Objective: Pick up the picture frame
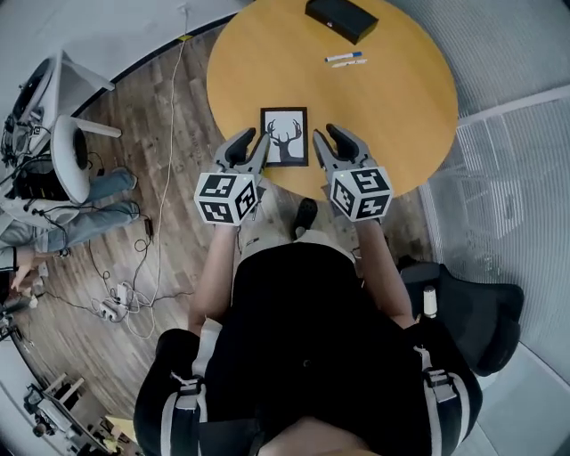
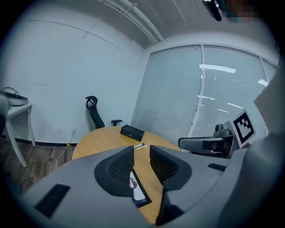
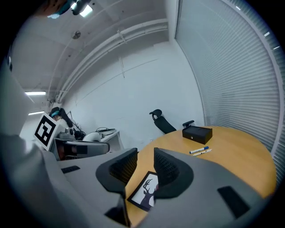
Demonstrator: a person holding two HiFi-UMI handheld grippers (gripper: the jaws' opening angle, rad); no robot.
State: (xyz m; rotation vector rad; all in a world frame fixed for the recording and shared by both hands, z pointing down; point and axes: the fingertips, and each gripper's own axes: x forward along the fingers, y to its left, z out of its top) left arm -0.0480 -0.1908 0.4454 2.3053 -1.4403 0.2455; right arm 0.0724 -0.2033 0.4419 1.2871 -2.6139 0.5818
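Note:
The picture frame (image 1: 284, 136), black-edged with a deer silhouette, lies flat near the front edge of the round wooden table (image 1: 267, 62). My left gripper (image 1: 248, 148) hangs just left of it and my right gripper (image 1: 336, 142) just right of it, both over the table's rim. Each stands open with nothing between its fingers and does not touch the frame. In the left gripper view the frame (image 2: 139, 191) shows below the left gripper (image 2: 141, 153). In the right gripper view the frame (image 3: 144, 193) lies under the right gripper (image 3: 145, 160).
A black box (image 1: 341, 18) and two pens (image 1: 345, 59) lie at the table's far side. A black office chair (image 1: 472, 312) stands at the right. At the left sit a person's legs (image 1: 89, 209), a white table (image 1: 67, 134) and floor cables (image 1: 134, 303).

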